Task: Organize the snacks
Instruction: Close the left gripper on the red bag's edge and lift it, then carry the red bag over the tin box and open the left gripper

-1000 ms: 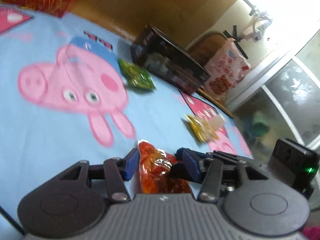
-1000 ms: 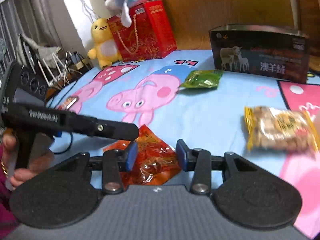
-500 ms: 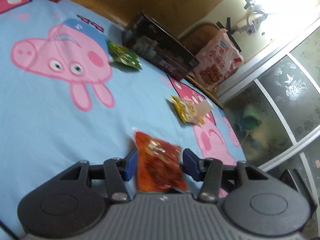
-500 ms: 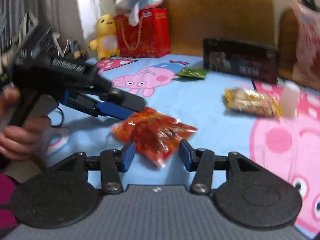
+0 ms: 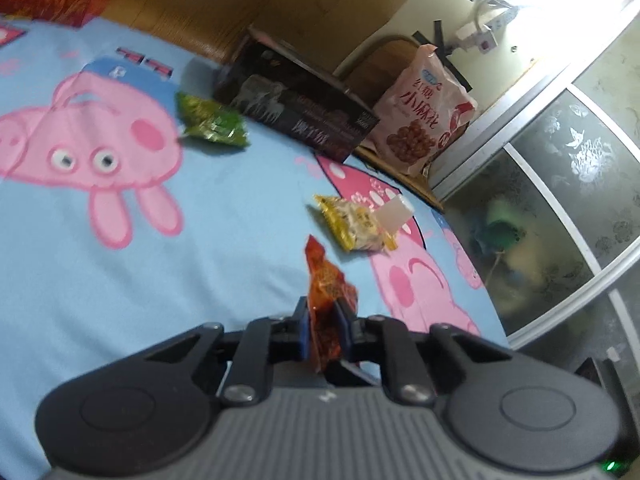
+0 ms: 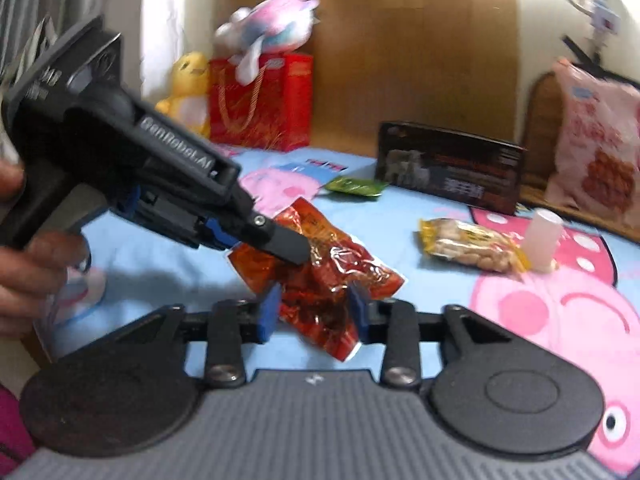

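Observation:
My left gripper is shut on a red-orange snack packet and holds it above the blue cartoon-pig cloth. In the right wrist view the same packet hangs from the left gripper. My right gripper is open, its blue pads on either side of the packet's lower end, not closed on it. A yellow snack packet and a green packet lie on the cloth.
A dark box stands at the back of the cloth, with a large pink bag beside it. A small white cup stands by the yellow packet. A red gift bag and plush toys sit at the back left.
My left gripper has shut on the red-orange packet and lifted it off the cloth. My right gripper has drawn back and now has its open pads around the packet's lower end.

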The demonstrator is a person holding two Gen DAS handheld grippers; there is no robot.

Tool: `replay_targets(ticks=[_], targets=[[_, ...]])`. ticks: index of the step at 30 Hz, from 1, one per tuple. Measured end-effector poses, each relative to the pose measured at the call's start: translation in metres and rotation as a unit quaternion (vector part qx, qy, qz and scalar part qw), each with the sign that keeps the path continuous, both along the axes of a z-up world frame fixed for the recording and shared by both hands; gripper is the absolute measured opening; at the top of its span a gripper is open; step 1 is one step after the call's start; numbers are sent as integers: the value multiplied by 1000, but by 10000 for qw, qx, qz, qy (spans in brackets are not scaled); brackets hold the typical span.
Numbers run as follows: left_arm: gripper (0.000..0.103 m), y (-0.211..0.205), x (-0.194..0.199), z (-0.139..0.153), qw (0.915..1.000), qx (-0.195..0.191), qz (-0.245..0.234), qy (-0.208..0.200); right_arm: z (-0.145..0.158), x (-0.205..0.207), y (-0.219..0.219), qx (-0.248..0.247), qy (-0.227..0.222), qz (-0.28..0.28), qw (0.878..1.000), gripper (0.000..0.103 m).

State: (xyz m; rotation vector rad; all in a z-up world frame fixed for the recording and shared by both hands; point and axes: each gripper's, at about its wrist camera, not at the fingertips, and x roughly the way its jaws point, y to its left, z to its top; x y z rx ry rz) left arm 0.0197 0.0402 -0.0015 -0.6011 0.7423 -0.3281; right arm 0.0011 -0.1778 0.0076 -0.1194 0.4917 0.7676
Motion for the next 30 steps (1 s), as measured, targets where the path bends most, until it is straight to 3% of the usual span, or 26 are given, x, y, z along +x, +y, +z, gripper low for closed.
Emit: replay_targets(ticks=[1,3,7,11,14,16,20,21,30], targets=[[12,-2,1,1,10000,15,-9,-49,1,4,-4,101,86,-179,9998,86],[11,-2,1,2,9999,-19,-81,-147,0,12,-11,276,350,-341,9984,87],[11,1,-4,3,9991,-125,-227,-329,-7,30,-14,428,972,-152,9942,89],[10,7,-5,6,9981,-416,-293,-350,-7,25,3,20,847,233,9961,90],[10,6,-6,10,9977,-341,-364,-449,-8,19,18,-325,587,545,9963,72],[10,5,-7,11,9979,-259,-332,-489,-8,20,23,-453,418,435,9972,47],[10,11,-4,10,9985,-263,-248,-412,-8,23,14,-275,484,337,9979,40],[10,12,-3,10,9986,-255,-251,-396,-7,22,14,-275,426,316,9982,29],[11,7,25,27,9970,-165,-449,-615,9,41,8,-194,-98,-93,9997,25]])
